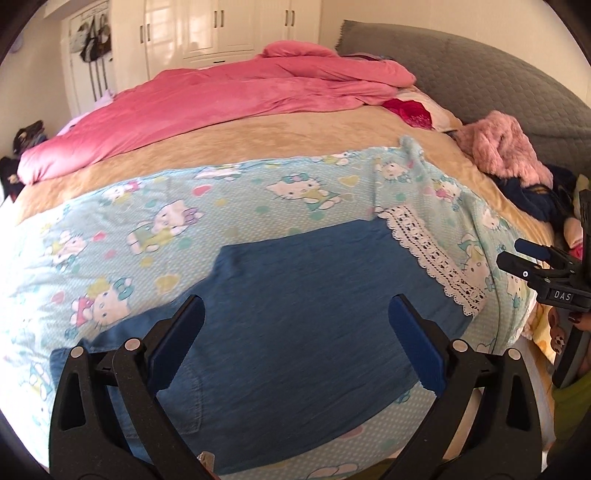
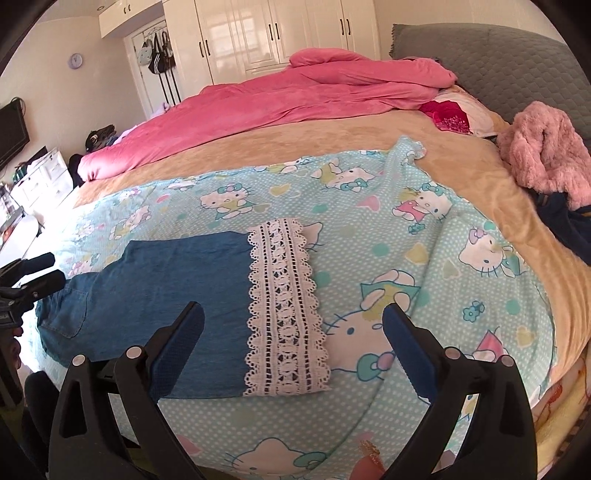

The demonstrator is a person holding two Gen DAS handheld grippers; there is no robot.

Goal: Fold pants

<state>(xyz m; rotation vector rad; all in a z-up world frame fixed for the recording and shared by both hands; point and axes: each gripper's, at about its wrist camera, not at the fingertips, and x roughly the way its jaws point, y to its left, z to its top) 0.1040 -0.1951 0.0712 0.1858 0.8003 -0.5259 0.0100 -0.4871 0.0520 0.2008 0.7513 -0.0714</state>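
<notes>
Blue denim pants point(image 1: 295, 280) lie folded flat on a light-blue cartoon-cat sheet point(image 1: 221, 206), their white lace hem point(image 1: 432, 254) toward the right. My left gripper point(image 1: 295, 301) hovers above the denim, open, with nothing between its fingers. In the right wrist view the pants point(image 2: 166, 280) stretch leftward and the lace hem point(image 2: 282, 306) sits in the middle. Above that hem my right gripper point(image 2: 291, 308) is open wide and empty. Each gripper also shows at the edge of the other view: the right gripper point(image 1: 524, 258) and the left gripper point(image 2: 44, 271).
The sheet covers a beige blanket point(image 1: 258, 140) on a bed. A pink duvet point(image 2: 277, 99) is heaped along the far side. A fluffy pink garment point(image 2: 546, 155) and dark clothes point(image 2: 561, 225) lie at the right by the grey headboard point(image 1: 480, 62). White wardrobes point(image 2: 277, 29) stand behind.
</notes>
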